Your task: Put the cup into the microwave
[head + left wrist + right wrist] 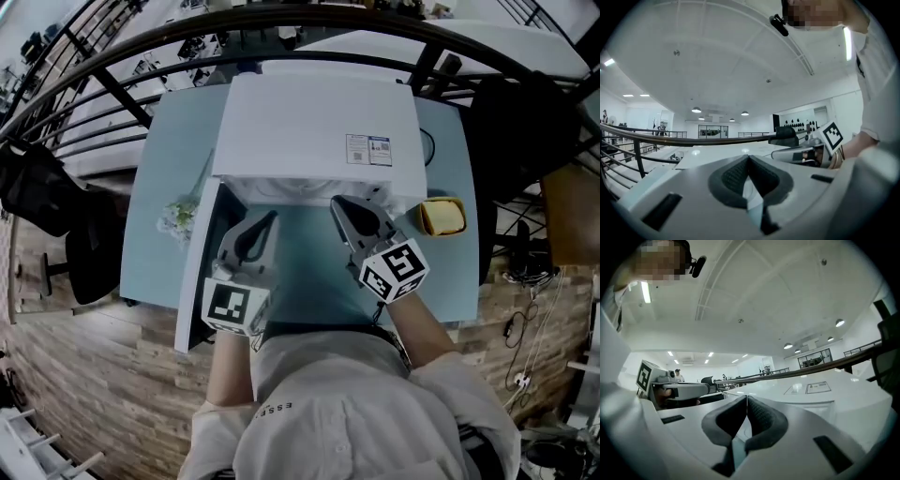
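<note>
The white microwave stands on a light blue table with its door swung open to the left. No cup shows in any view, and the microwave's inside is hidden from above. My left gripper is raised in front of the opening beside the door, its pads together with nothing between them. To its right, my right gripper is also raised, jaws shut and empty. The microwave's top lies just beyond the right jaws.
A yellow object sits on the table to the right of the microwave. A small green plant lies at the left. Black curved railings run behind the table. A dark chair stands at the far left.
</note>
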A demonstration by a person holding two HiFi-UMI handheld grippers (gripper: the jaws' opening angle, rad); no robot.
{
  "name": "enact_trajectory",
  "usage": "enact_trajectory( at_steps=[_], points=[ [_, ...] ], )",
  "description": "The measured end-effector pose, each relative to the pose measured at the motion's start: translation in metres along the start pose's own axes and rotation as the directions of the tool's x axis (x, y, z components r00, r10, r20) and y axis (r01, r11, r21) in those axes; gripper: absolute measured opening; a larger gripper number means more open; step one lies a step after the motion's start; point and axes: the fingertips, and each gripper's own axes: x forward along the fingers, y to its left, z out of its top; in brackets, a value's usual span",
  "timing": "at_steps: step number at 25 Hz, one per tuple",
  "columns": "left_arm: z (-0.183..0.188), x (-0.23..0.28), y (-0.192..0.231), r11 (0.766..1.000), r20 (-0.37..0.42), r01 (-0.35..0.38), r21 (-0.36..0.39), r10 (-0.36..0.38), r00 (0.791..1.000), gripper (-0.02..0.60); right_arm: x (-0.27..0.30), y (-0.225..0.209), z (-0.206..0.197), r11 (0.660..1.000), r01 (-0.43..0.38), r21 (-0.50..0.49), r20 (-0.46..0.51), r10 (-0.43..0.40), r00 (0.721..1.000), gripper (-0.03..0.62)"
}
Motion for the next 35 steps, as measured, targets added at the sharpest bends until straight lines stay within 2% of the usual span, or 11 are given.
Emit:
enact_trajectory(
  at_steps=[5, 12, 18, 35],
  points=[
    [0.018, 0.0, 0.002, 0.997, 0.059, -0.007, 0.082, 0.002, 0.998, 0.002, -0.024, -0.002, 0.022, 1.0, 0.013, -0.028, 0.04, -0.012, 0.999, 0.017],
    [0.029, 0.003, -0.009, 0.992, 0.051, 0.009, 0.129, -0.016, 0.999, 0.002, -0.045, 0.001, 0.042, 0.994, 0.028, -0.102, 0.074, -0.021, 0.997, 0.017],
    [0.035, 0.001, -0.012, 0.995, 0.068, -0.012, 0.094, 0.005, 0.998, 0.002, -0.051, 0.003, 0.042, 0.994, 0.007, -0.106, 0.078, 0.001, 0.997, 0.015],
    [0.032, -0.008, -0.022, 0.993, 0.044, -0.017, 0.116, 0.012, 0.999, 0.002, -0.053, 0.014, 0.042, 0.996, -0.017, -0.093, 0.087, 0.025, 0.996, 0.015]
  ],
)
